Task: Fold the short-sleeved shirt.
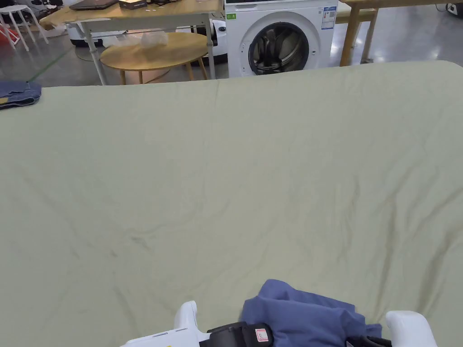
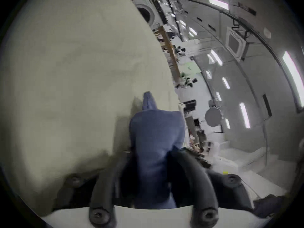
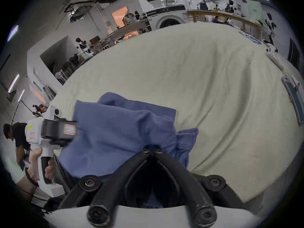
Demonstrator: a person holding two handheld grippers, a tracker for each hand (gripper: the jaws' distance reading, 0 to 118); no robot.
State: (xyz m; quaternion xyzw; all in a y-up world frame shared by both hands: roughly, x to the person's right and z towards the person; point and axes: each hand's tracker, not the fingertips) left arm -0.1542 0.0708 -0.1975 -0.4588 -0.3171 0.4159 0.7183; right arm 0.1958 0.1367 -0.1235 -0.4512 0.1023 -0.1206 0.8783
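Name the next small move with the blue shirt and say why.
Probably carry the shirt forward and spread it on the green sheet. It hangs bunched at the near edge, pinched by the left gripper and the right gripper, too crumpled to fold.

The short-sleeved shirt (image 3: pixel 118 132) is showing as soft, matt blue cloth with a fine knit texture, lying bunched on a matt, pale green sheet (image 1: pixel 235 171) that is wrinkling across the tabletop. The right tongs (image 3: pixel 152 151) are looking like matt black plastic, scuffed and held with dark screws, while the left tongs (image 2: pixel 153 157) are carrying a smooth white plastic body and black plastic jaws.
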